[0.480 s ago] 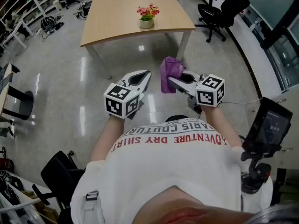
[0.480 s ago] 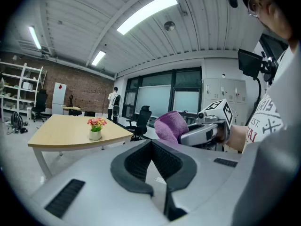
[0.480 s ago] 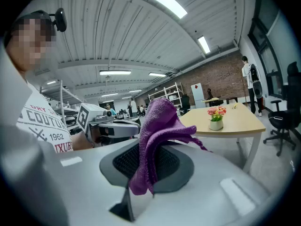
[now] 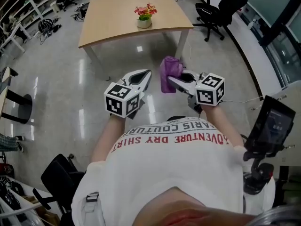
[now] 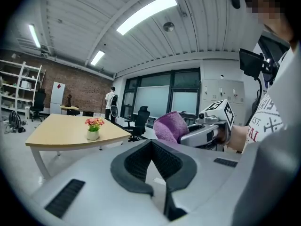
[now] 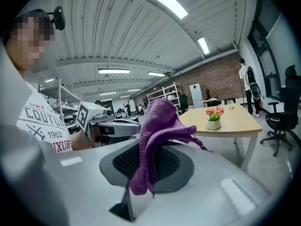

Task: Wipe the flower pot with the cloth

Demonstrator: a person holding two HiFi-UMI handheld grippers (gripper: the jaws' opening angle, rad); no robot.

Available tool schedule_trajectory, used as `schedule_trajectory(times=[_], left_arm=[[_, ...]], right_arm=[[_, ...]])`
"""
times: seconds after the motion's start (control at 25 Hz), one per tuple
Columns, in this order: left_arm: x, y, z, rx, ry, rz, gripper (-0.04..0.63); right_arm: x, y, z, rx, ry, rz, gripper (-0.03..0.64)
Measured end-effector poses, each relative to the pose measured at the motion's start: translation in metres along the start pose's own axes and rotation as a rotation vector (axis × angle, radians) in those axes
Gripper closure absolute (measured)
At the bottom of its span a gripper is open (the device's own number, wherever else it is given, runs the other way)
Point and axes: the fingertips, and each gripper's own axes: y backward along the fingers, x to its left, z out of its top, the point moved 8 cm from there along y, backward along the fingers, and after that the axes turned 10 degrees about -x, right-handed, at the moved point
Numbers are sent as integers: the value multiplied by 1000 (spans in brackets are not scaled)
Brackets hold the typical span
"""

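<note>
Flower pot [image 4: 144, 23]: holds pink flowers [image 4: 145, 11]; stands on the table [image 4: 113, 18], well ahead of both grippers.
Right gripper [image 4: 170, 81]: clamped on the purple cloth [image 4: 170, 69].
Left gripper [image 4: 147, 73]: jaws together, empty.
Change: nothing has moved; the grip stays.

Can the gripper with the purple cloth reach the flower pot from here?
Probably not yet. The right gripper, shut on the cloth, hangs over the floor; the flower pot stands far ahead on the table. Nothing blocks the way, though.
</note>
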Motion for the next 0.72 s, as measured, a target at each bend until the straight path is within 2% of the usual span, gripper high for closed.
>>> schedule_trajectory(times=[0.2,0.72], left_arm=[[-5,-2,5,-40,-21,-26,594],[-2,3,-1,-85,-23,-17,594]], right_arm=[[-2,1,1,-2,11,-4,566],[-5,3,-5,-26,-31,-16,566]])
